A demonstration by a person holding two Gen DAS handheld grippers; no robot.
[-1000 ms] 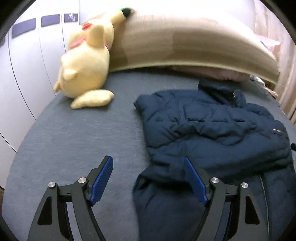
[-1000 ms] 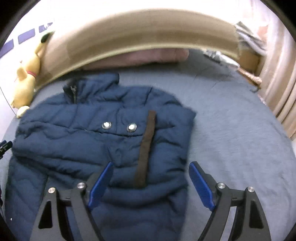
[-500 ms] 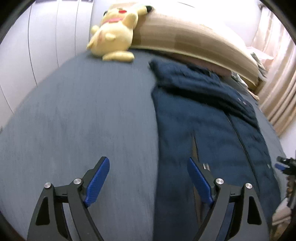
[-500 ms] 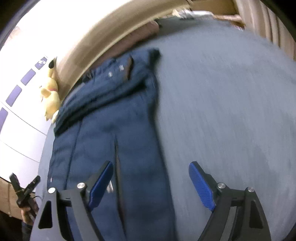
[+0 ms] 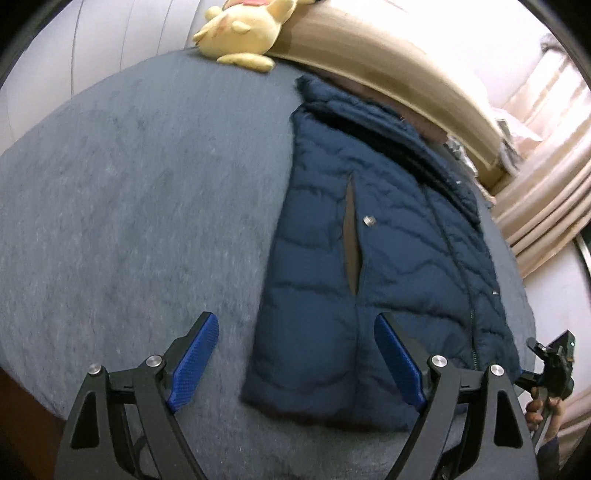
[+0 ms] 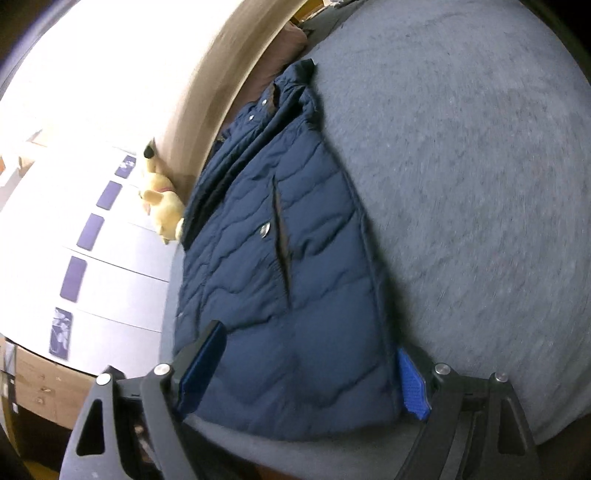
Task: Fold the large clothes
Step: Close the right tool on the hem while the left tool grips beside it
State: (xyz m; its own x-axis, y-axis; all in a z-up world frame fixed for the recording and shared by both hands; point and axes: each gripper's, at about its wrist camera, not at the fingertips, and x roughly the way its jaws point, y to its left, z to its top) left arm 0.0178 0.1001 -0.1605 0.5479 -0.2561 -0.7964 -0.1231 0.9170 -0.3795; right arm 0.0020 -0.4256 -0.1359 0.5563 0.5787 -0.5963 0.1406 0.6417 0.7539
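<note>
A navy quilted jacket (image 5: 351, 295) lies flat and lengthwise on the grey bed (image 5: 129, 203), collar toward the headboard and hem nearest me. My left gripper (image 5: 297, 360) hovers open over the hem's left corner, one blue pad above the bedsheet and the other above the jacket. In the right wrist view the jacket (image 6: 277, 295) runs away from my right gripper (image 6: 306, 376). That gripper is open and straddles the hem's right corner, with its right pad at the jacket's side edge. Neither gripper's pads press on the cloth.
A yellow plush toy (image 5: 243, 33) leans on the tan headboard (image 5: 388, 66) at the far end. Cream curtains (image 5: 546, 192) hang to the right. A person's hand (image 5: 539, 406) shows at the right edge. White wardrobe doors (image 6: 110, 277) stand beyond the bed's left side.
Both grippers have drawn back from the jacket's folded upper part to its hem at the near end of the bed, rolling as they went. The jacket lies as before, and both grippers stay open.
</note>
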